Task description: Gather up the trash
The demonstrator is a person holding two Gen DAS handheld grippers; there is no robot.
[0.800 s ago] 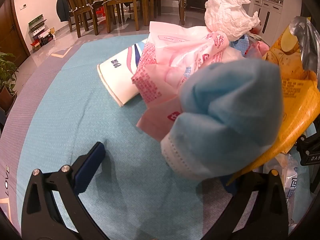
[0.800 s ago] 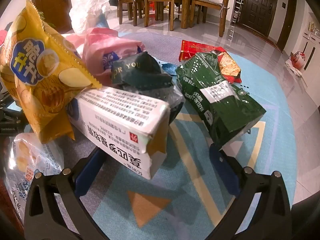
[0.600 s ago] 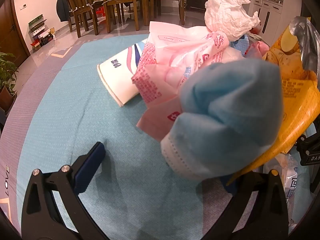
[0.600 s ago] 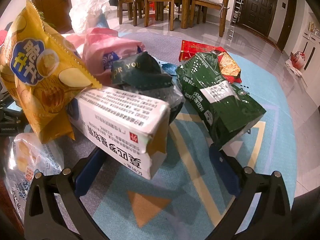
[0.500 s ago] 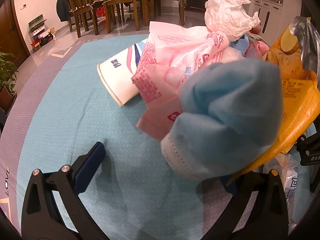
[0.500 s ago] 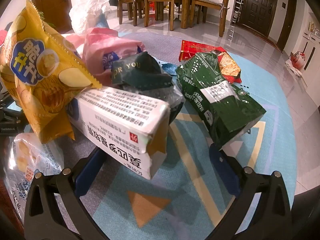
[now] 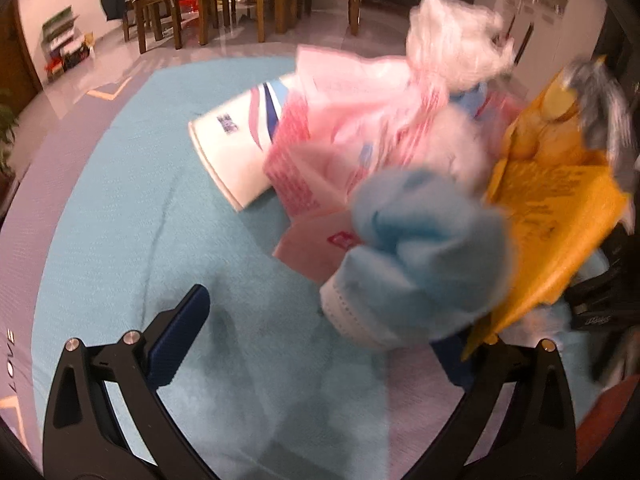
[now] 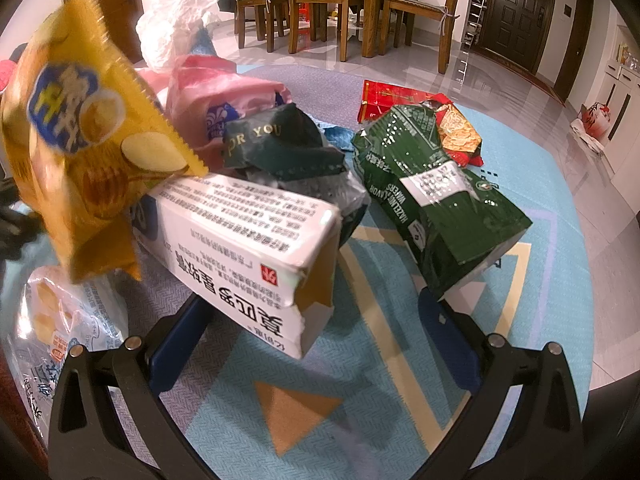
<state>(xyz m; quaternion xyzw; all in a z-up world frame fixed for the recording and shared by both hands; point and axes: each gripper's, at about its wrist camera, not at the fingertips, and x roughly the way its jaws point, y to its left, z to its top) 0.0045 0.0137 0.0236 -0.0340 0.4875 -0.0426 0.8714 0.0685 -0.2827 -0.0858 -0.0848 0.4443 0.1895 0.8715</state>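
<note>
Both tools — left [image 7: 320, 344], right [image 8: 312, 340] — wide open, empty, over heaped trash [image 8: 256, 184]: crumpled wrappers, torn box.

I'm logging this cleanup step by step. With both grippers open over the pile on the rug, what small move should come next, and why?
Probably ease the right gripper forward and close it on the white printed cardboard box. Its jaws stand wide open with nothing held, and the box's torn end already juts out between them, above the blue patterned rug. The left gripper is also open, near the crumpled blue face mask.
</note>
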